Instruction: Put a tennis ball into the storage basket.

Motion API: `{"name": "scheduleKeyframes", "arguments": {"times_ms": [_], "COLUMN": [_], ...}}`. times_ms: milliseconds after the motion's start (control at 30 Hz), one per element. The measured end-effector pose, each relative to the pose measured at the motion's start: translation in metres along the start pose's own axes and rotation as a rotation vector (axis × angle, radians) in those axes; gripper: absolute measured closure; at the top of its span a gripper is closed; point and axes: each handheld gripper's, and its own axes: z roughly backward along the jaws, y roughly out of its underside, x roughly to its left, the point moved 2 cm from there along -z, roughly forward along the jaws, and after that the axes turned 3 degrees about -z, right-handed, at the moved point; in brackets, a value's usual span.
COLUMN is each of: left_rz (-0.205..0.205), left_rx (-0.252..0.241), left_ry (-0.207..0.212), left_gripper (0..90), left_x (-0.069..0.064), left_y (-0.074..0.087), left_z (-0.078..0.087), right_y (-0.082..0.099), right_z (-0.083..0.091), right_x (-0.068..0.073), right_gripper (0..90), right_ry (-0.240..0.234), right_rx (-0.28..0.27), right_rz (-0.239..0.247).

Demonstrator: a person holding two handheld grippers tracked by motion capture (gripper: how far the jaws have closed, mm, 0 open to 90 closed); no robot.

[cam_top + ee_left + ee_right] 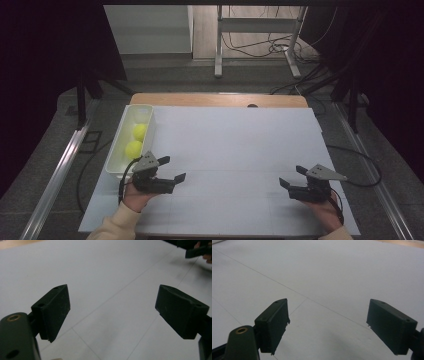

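The left gripper [172,169] rests low over the table with its jaws spread wide and nothing between them; its own view shows bare white surface between the two black pads [53,312]. The right gripper [292,176] sits well apart from it, on the far side of the work area, jaws likewise spread and empty, pointing inward toward the left one.

Working from largest to smallest:

1. The table cover [235,150] is a white sheet that lies beneath and ahead of both grippers. It carries faint seam lines and no objects in front of either set of jaws.
2. The white tray [148,131] is a long, narrow bin that stands just behind and outboard of the left gripper, near the left edge of the sheet.
3. The two yellow balls [134,149] lie inside the tray, one beyond the other and nearly touching. The nearer ball is the closest item to the left gripper.

Recommended procedure, judged from this layout: use the left gripper. Turn it toward the tray, as the jaws currently point away from it. Keep the jaws fully spread, descend over the nearer ball between the tray walls, centre the pads on the ball's widest part, then close gently. A round ball will likely roll if it is struck off-centre. Hold the right gripper clear.
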Motion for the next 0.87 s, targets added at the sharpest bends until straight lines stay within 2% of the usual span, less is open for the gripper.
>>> {"name": "scheduleKeyframes", "arguments": {"times_ms": [400, 867], "left_rz": [0.012, 0.005], "left_rx": [0.006, 0.030], "left_ry": [-0.007, -0.013], "left_gripper": [13.9, 13.9], "left_x": [0.004, 0.003], "left_y": [0.010, 0.012], "left_z": [0.003, -0.002], "right_y": [0.000, 0.001], "right_z": [0.000, 0.000], "right_x": [0.004, 0.006], "right_gripper": [18.1, 18.1], "right_ry": [-0.025, -0.042], "right_rx": [0.008, 0.012], "right_rz": [0.017, 0.028]}}
